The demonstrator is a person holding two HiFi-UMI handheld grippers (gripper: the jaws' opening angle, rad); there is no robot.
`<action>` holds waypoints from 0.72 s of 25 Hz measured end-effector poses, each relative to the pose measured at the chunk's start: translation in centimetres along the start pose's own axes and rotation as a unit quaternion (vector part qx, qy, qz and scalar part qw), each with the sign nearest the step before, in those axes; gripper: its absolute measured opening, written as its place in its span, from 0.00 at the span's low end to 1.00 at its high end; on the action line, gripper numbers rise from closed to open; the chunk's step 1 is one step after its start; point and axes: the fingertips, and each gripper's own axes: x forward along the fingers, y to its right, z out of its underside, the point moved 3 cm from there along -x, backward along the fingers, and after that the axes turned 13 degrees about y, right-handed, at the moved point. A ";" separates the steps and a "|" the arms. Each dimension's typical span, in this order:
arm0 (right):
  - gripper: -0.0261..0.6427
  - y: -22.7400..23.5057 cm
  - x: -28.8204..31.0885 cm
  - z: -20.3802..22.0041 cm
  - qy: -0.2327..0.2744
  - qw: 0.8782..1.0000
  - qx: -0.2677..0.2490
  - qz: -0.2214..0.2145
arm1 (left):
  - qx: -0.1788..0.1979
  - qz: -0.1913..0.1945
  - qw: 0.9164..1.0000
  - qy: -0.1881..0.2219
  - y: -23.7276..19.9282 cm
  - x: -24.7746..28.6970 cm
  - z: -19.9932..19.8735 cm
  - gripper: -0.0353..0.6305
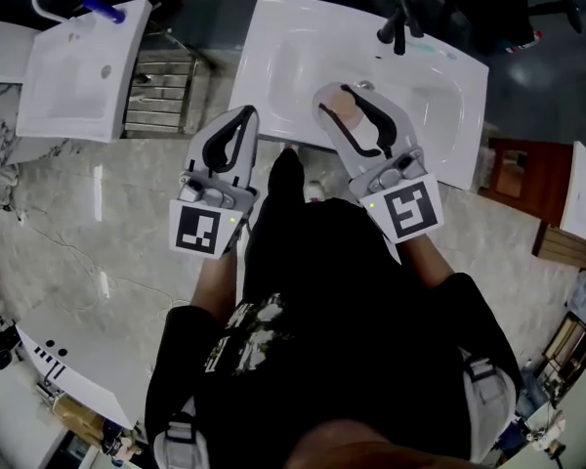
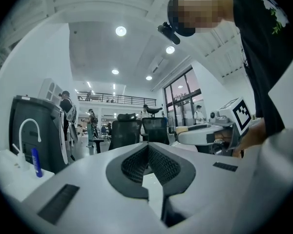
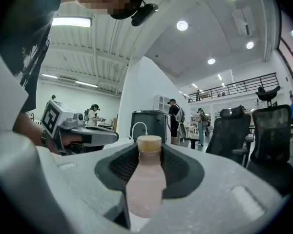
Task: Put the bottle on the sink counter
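A white sink (image 1: 273, 47) with a black faucet (image 1: 396, 29) stands ahead of me on a marble floor (image 1: 78, 223). My right claw (image 1: 352, 90) pinches the pink bottle (image 3: 147, 182), which lies along the jaws with its tan cap toward the tips, over the sink's front edge. My left claw (image 1: 242, 115) is pressed together on nothing, just short of that edge.

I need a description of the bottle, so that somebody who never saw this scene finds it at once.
Start at the large white sink counter in the middle of the head view. The right gripper reaches over its front edge, with the bottle clamped between its jaws. It is pale pink with a tan cap; the left gripper beside it is shut and holds nothing.
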 end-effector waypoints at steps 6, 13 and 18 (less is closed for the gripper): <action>0.24 3.3 5.2 2.3 -0.012 1.000 0.002 0.011 | -0.012 0.021 1.000 -0.019 -4.3 4.2 2.1 0.07; 0.24 6.4 10.2 3.8 -0.025 0.999 0.004 0.026 | -0.033 0.045 0.998 -0.017 -8.7 9.1 4.0 0.07; 0.24 8.2 12.7 6.8 -0.057 0.998 0.009 0.036 | -0.047 0.063 0.997 -0.015 -11.2 11.9 6.2 0.07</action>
